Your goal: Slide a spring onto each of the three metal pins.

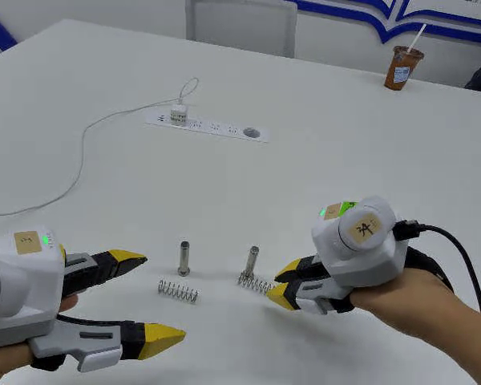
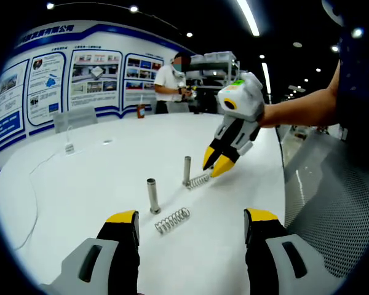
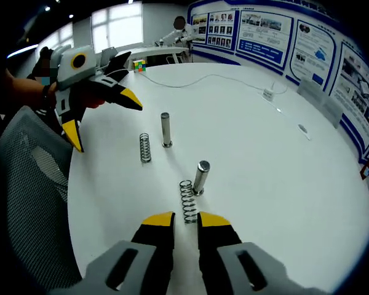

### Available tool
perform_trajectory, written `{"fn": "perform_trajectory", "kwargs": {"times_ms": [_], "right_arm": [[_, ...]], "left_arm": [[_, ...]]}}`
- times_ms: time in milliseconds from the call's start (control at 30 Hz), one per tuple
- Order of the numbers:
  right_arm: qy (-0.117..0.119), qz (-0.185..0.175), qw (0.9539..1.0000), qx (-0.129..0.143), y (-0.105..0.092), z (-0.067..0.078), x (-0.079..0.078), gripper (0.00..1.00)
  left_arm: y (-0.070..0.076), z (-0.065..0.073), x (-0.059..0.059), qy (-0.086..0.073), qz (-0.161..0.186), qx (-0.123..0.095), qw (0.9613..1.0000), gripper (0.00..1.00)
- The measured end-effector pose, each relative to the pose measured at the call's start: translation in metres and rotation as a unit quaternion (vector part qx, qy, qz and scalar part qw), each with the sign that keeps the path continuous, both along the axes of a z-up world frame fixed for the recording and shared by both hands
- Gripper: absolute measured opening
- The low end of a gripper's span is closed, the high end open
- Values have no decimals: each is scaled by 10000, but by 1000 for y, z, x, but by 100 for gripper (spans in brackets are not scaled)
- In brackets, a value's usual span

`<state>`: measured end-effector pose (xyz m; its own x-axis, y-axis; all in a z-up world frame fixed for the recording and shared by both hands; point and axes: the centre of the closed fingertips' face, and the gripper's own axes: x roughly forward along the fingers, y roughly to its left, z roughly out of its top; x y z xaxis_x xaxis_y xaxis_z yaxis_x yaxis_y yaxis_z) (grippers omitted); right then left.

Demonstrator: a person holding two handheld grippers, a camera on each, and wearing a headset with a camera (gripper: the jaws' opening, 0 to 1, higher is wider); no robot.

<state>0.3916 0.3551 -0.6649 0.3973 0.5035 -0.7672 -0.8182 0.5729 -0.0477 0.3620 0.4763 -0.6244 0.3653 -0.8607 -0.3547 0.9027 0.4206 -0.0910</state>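
From my headset, the head view looks forward and down on the white desk [image 1: 321, 144], close above my left claw [image 1: 162, 295] and right claw [image 1: 274, 286]. The left gripper view skims low over the desk along its own jaws, facing the right claw. The right gripper view, lower and nearer, faces back at the left claw. All three views share the two pins [image 1: 183, 258] and two springs [image 1: 179, 290] between the claws.

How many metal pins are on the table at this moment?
2. The left pin stands upright beside the left spring; the right pin stands upright near the right gripper, the right spring at its base. A third may lie outside the frames.
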Motion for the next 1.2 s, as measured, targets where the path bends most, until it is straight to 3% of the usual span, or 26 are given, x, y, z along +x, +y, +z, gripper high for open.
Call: {"fn": "perform_trajectory", "kwargs": {"times_ms": [600, 1200], "right_arm": [[295, 213, 9989, -294, -1, -19, 0, 12], [273, 420, 9982, -336, 1, -13, -16, 11]], "left_arm": [[-1, -2, -2, 46, -30, 7, 10000, 70], [-8, -3, -11, 59, -186, 68, 9998, 66]]}}
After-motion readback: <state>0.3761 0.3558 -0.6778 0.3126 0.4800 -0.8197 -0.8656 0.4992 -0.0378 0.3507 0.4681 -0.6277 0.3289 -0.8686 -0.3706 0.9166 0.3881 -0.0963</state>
